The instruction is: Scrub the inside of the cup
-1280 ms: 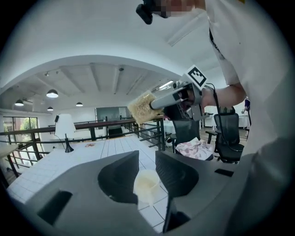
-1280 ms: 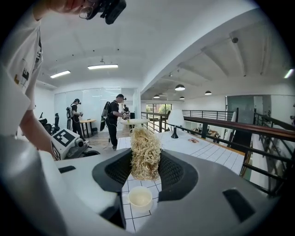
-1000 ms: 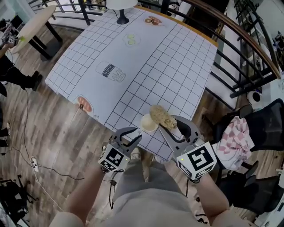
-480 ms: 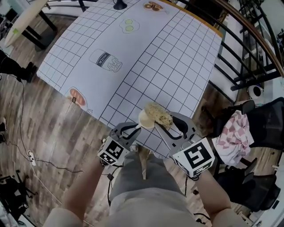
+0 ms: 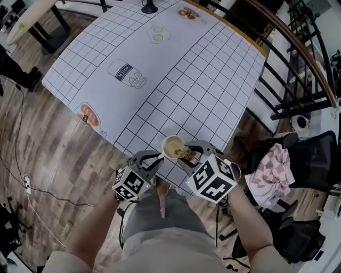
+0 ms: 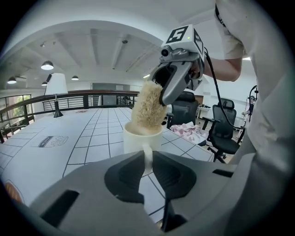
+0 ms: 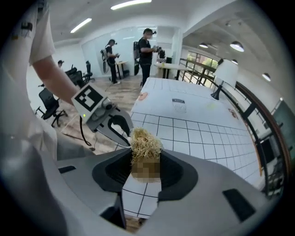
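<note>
Head view: table (image 5: 213, 80) under a gridded cover, lying cornerwise; cup (image 5: 169, 145) just inside its near corner, mouth up, with the cover's edges close on two sides and the whole gridded surface open beyond it toward the far edge, where a lamp base (image 5: 149, 7) stands; railing (image 5: 298, 58) along the right edge; office chair (image 5: 314, 154) carrying a chequered cloth (image 5: 272, 173) off that same side. Loofah scrubber (image 5: 184, 153) sits in the cup's mouth. Left gripper (image 5: 155, 158) meets the cup from the near side, right gripper (image 5: 187, 158) from the near right. Left gripper view: cup (image 6: 138, 143) upright, its handle turned toward the camera and pinched between the left gripper (image 6: 148, 166) jaws; whether its base rests on the table cannot be told. Scrubber (image 6: 148, 108) long axis steep, lower end inside the cup, upper end leaning right into the right gripper (image 6: 162, 92). Right gripper view: right gripper (image 7: 145, 168) jaws clamped on the scrubber (image 7: 145, 143), which points away along them; left gripper (image 7: 120, 131) just beyond
</note>
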Demonstrator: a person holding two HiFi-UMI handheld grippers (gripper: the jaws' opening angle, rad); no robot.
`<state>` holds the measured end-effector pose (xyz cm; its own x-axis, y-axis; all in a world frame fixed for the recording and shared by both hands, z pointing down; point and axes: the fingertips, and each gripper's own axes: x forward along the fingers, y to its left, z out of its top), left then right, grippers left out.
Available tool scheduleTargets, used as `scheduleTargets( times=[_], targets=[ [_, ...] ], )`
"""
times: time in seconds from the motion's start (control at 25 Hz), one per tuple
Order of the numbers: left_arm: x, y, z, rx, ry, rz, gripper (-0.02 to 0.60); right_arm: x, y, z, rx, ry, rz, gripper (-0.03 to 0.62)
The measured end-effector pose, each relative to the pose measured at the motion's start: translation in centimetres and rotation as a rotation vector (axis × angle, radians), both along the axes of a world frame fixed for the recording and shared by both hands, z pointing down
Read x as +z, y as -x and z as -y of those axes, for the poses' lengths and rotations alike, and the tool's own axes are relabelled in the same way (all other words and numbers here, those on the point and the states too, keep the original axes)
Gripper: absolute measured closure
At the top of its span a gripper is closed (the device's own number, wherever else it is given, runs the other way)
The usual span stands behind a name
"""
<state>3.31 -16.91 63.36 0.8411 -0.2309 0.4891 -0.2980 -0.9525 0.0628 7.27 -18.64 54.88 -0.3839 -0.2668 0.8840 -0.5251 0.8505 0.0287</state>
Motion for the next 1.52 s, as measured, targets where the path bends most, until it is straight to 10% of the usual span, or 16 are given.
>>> scheduleTargets(
  times=[0.36, 0.8, 1.52],
  targets=[
    [0.0, -0.2, 0.0, -0.011, -0.009, -0.015, 0.518, 4.4, 0.8, 1.1, -0.191, 0.102, -0.247, 0.441],
    [0.0, 0.0, 0.0, -0.041, -0.016, -0.012, 0.518, 5.8, 1.3, 0.5, -0.246, 0.275, -0.189, 0.444],
    [-0.2, -0.4, 0.2, -0.047, -0.030, -0.020, 0.518, 6.9, 1.1, 1.2, -0.223, 0.146, -0.243, 0.446]
  ],
)
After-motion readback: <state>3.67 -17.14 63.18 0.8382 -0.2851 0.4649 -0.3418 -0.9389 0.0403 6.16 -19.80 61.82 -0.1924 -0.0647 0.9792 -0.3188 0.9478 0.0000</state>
